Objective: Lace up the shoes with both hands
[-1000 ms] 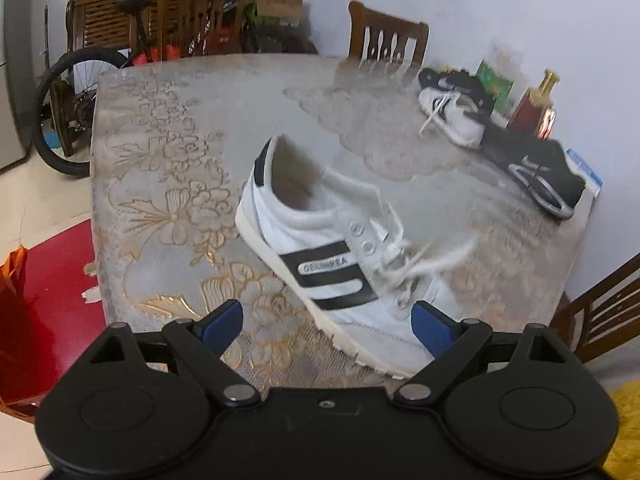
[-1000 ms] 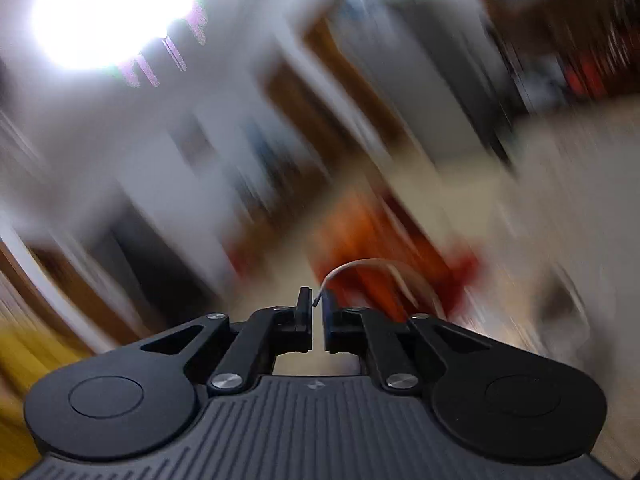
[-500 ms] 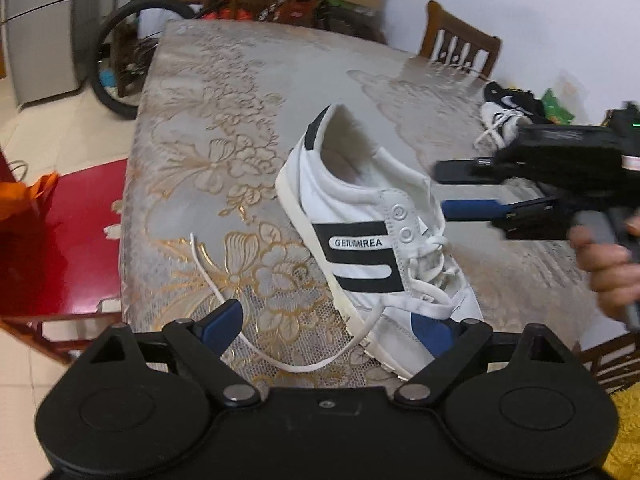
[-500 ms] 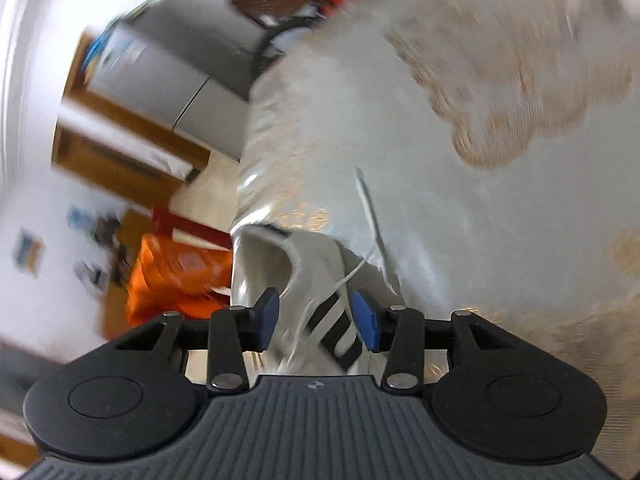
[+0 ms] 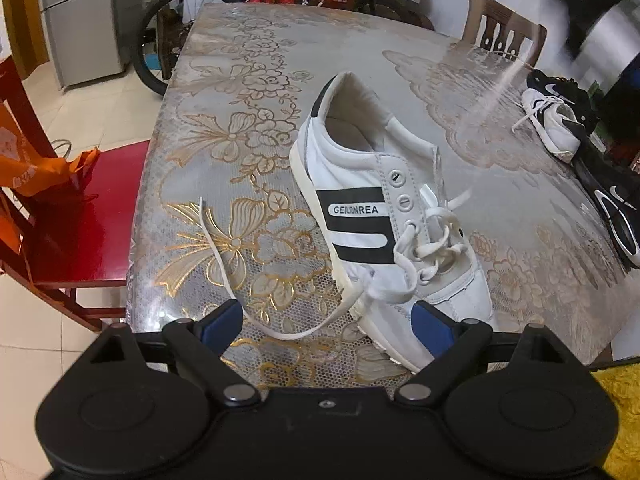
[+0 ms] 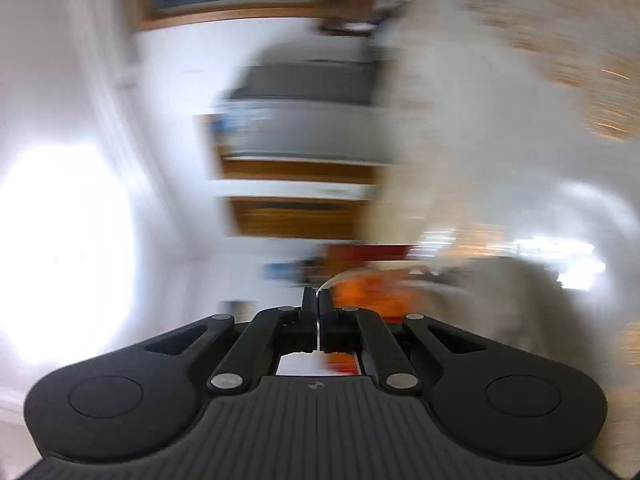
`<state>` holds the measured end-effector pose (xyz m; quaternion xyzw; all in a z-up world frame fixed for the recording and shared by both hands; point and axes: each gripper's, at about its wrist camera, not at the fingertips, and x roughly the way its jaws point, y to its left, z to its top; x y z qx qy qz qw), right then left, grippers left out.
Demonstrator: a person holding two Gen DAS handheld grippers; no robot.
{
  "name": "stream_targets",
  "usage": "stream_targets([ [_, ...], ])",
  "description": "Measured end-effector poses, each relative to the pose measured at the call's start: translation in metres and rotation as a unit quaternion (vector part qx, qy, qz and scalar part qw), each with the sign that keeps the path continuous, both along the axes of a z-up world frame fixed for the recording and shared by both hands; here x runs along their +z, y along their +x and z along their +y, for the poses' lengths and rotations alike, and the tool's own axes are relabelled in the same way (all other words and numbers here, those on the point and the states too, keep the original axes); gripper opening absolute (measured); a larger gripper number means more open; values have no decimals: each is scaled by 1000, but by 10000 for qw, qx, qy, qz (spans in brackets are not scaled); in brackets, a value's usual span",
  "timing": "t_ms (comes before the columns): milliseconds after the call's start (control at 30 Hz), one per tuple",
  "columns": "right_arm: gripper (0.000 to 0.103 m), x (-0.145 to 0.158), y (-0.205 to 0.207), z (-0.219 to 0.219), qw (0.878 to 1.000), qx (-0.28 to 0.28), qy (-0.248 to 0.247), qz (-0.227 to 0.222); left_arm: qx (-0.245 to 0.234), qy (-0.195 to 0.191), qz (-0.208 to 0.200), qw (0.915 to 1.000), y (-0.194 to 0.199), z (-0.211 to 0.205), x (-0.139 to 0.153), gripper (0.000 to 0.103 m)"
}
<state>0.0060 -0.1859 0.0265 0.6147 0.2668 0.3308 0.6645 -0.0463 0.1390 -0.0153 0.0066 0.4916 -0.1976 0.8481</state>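
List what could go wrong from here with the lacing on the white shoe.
1. The right tongs are shut on a thin lace end; a hard pull may slip it free or drag the white shoe across the table.
2. The other loose lace trails near the table edge and might snag on the open left tongs.

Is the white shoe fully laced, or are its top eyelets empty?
Partly laced: the white shoe has two empty top eyelets; one lace end lies loose on the table.
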Motion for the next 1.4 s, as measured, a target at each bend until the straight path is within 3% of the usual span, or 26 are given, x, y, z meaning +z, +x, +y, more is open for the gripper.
stream_targets([
  [67,0,36,-5,-3,9975,141,274,-634,52,-32,-6,10000,0,-1,0,90],
  [100,0,54,-8,-3,9954,196,148,-924,75,-50,-17,10000,0,-2,0,90],
  [167,0,83,-16,-4,9895,258,-355,-1380,126,-81,-45,9999,0,-2,1,90],
  [233,1,89,-22,-5,9851,111,-996,-1395,194,-107,-97,9997,2,-1,2,90],
  [300,4,80,-26,-12,9820,-253,-1617,-946,327,-102,-207,9992,2,3,5,90],
  [333,15,70,-27,-17,9759,-576,-2061,-430,421,-103,-238,9988,2,6,7,90],
  [367,29,60,-29,-20,9617,-878,-2595,119,516,-113,-242,9983,3,11,8,90],
  [400,51,51,-32,-23,9404,-1162,-3128,658,601,-106,-251,9978,5,15,9,90],
  [467,48,32,-44,-25,9033,-1410,-3857,1241,758,-62,-279,9967,7,24,12,90],
  [500,48,24,-50,-23,8945,-1308,-4041,1393,824,-35,-294,9962,8,28,14,90],
  [600,48,8,-67,-6,8842,-803,-4332,1553,907,15,-324,9953,11,38,21,90],
  [733,51,1,-87,27,8685,-119,-4790,1272,846,89,-339,9958,16,42,28,90],
  [800,55,-1,-96,22,8642,61,-4895,1163,765,78,-349,9964,17,40,30,90],
  [1067,56,-29,-65,10,8692,-396,-4771,1236,725,147,-284,9969,13,24,30,90],
  [1167,56,-38,-40,11,8599,-418,-4951,1166,895,32,-186,9958,12,23,31,91],
  [1267,56,-40,-26,15,8364,-290,-5378,1019,1087,23,-112,9940,12,20,33,92],
  [1400,56,-36,-5,11,7874,-489,-6139,272,1359,73,-53,9907,10,15,35,92],
])
